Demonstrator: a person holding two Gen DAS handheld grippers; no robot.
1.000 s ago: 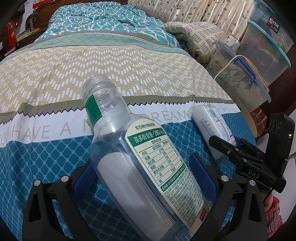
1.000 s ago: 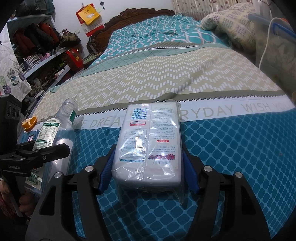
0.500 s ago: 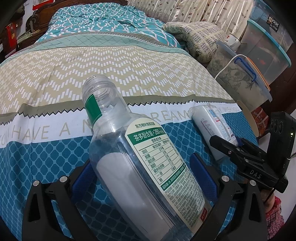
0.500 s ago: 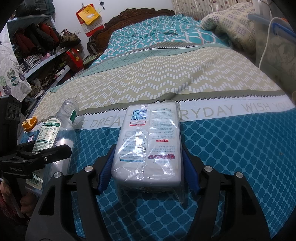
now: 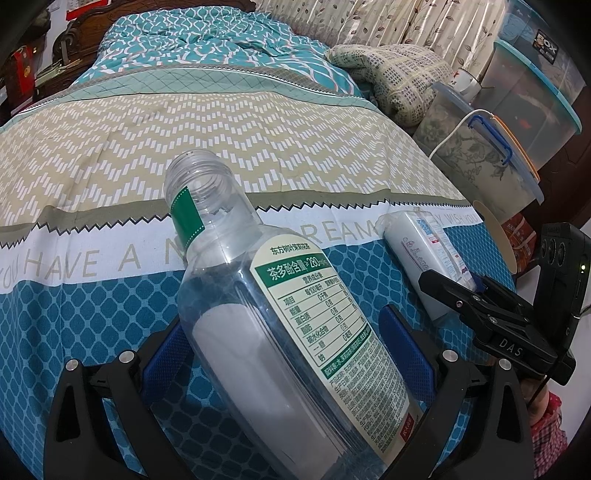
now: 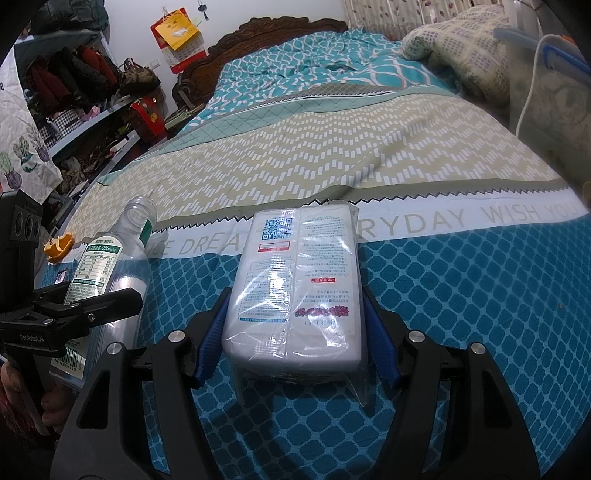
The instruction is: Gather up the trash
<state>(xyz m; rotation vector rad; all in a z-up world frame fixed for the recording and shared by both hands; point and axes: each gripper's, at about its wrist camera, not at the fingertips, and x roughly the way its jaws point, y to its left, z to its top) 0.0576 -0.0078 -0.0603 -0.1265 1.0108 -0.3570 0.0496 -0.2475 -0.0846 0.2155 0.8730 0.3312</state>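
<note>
An empty clear plastic bottle (image 5: 266,306) with a green and white label and no cap lies between the blue pads of my left gripper (image 5: 284,343). The jaws stand on both sides of it and hold it over the blue bedspread (image 5: 92,314). A white tissue pack (image 6: 299,284) in clear wrap sits between the blue pads of my right gripper (image 6: 295,350), which is shut on it. The bottle also shows at the left of the right wrist view (image 6: 110,266), and the tissue pack at the right of the left wrist view (image 5: 424,258).
A piece of orange peel (image 6: 59,245) lies at the bed's left edge. Clear storage bins (image 5: 491,158) and a folded quilt (image 5: 399,77) stand along the bed's right side. A cluttered shelf (image 6: 81,92) is on the left. A wooden headboard (image 6: 266,33) is at the far end.
Almost nothing has moved. Both grippers hold their objects in the same places, with only a slight drift of the views.
</note>
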